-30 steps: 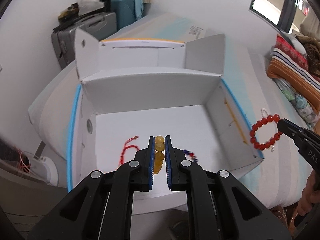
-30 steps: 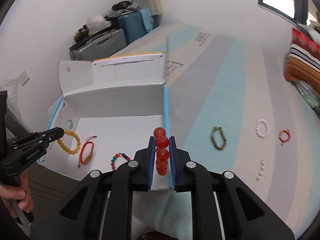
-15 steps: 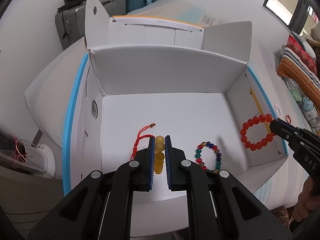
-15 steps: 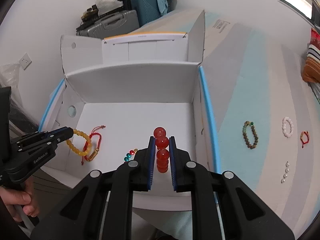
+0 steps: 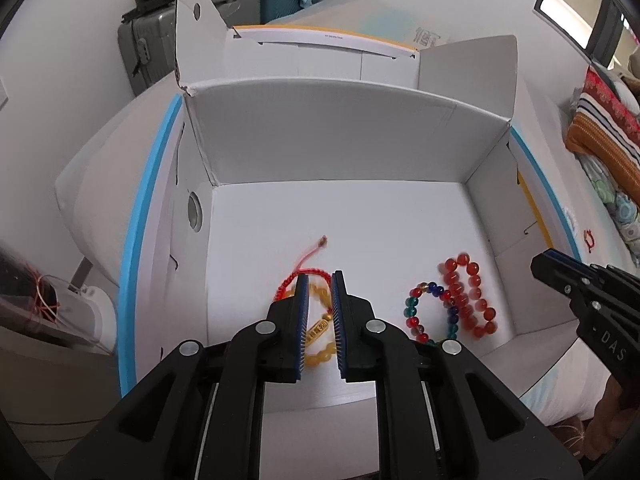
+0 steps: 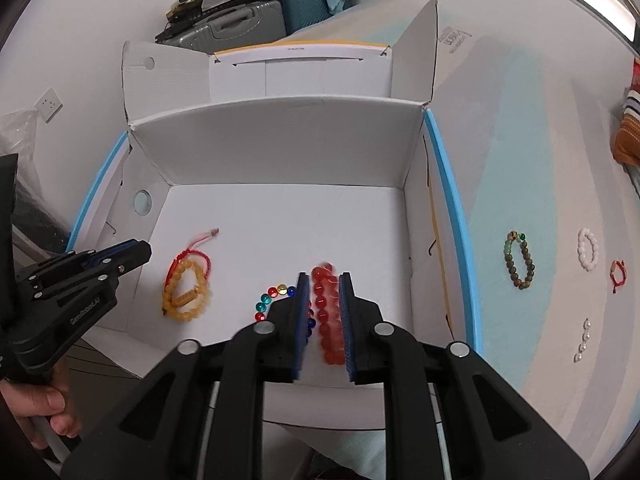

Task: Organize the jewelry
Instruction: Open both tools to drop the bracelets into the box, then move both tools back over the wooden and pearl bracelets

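An open white cardboard box [image 5: 340, 148] with blue edges sits on the bed. On its floor lie a yellow bead bracelet [image 6: 186, 292], a red cord bracelet [image 6: 192, 254], a multicoloured bead bracelet [image 5: 418, 312] and a red bead bracelet [image 5: 466, 294], the last blurred. My left gripper [image 5: 319, 280] is open over the yellow bracelet [image 5: 320, 332]. My right gripper [image 6: 323, 280] is open over the red bead bracelet [image 6: 330, 316]. Both are empty.
On the striped bedspread right of the box lie a dark green bead bracelet [image 6: 520, 260], a white bead bracelet [image 6: 587, 248], a small red cord bracelet [image 6: 618, 274] and a short pearl strand [image 6: 583, 340]. Suitcases [image 6: 240, 28] stand behind the box. Folded bedding [image 5: 604, 136] lies far right.
Both grippers opened and let go: the yellow bracelet dropped beside the red cord bracelet, the red bead bracelet dropped beside the multicoloured one. Both grippers moved further over the box.
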